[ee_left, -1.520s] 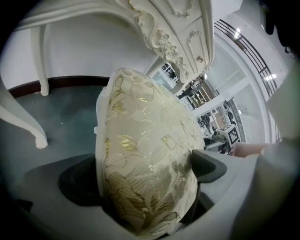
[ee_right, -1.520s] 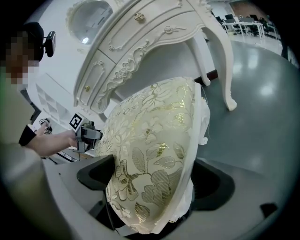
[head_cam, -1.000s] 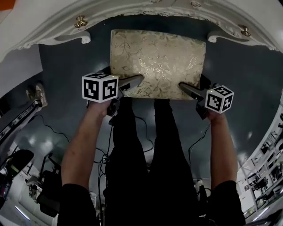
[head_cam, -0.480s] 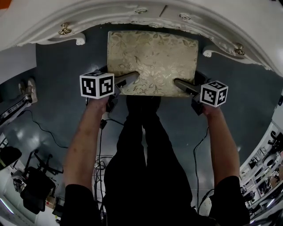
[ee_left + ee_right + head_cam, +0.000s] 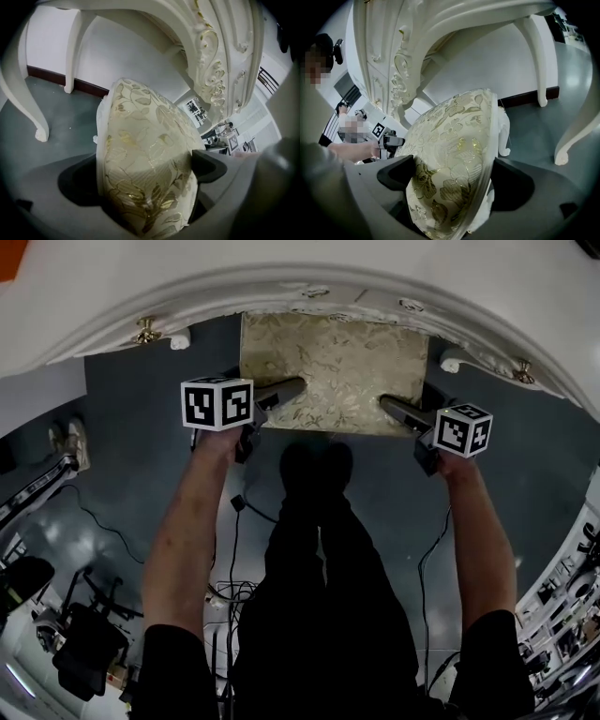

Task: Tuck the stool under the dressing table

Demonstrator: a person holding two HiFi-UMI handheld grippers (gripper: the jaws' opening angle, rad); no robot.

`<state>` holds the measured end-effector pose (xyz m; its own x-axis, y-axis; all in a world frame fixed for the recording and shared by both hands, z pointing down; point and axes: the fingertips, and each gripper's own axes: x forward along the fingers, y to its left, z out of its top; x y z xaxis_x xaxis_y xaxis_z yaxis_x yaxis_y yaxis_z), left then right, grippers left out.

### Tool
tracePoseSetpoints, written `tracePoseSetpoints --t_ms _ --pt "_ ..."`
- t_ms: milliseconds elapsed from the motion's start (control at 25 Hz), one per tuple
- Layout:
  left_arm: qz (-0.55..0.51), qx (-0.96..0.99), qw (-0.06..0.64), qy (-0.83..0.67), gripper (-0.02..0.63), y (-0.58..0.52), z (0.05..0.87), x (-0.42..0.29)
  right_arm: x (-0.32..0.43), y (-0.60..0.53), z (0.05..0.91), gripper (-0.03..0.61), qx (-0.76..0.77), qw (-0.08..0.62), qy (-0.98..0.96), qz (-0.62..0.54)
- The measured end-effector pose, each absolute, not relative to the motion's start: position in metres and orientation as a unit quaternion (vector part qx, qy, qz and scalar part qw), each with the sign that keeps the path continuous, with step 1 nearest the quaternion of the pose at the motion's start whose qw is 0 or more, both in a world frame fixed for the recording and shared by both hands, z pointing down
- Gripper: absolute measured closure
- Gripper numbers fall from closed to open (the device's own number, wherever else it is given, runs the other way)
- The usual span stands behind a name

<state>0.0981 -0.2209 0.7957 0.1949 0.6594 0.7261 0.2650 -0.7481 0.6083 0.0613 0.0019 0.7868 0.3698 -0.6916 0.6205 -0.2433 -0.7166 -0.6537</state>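
Now gripping stool (image 5: 336,367) by near edge, both grippers. Clamped on near-left corner with left gripper (image 5: 286,390), jaws pressed into gold-leaf cushion from either side. Clamped likewise on near-right corner with right gripper (image 5: 392,409), cushion filling gap between jaws. Sitting partly under dressing table (image 5: 281,282): far edge hidden below white carved rim, near part out over dark floor (image 5: 141,427). Flanked by curved white legs (image 5: 40,133), apart from both.
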Motion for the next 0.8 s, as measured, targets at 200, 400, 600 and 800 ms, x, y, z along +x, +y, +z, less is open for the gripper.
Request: tracePoseSetpoints --t_ms 200,400,600,800 --pt "0.55 0.758 0.177 0.304 0.029 -0.227 0.812 0.12 0.08 -0.003 0.805 0.086 -0.797 0.241 0.285 -0.475" --pt "0.536 0.763 0.189 0.308 0.028 -0.206 0.818 0.155 0.114 0.015 0.81 0.086 -0.806 0.245 0.282 -0.46" --pt "0.53 0.766 0.194 0.308 0.028 -0.208 0.829 0.168 0.128 0.012 0.82 0.086 -0.809 0.239 0.277 -0.46" --pt "0.527 0.767 0.202 0.307 0.028 -0.231 0.827 0.16 0.12 -0.009 0.822 0.086 -0.801 0.228 0.278 -0.478"
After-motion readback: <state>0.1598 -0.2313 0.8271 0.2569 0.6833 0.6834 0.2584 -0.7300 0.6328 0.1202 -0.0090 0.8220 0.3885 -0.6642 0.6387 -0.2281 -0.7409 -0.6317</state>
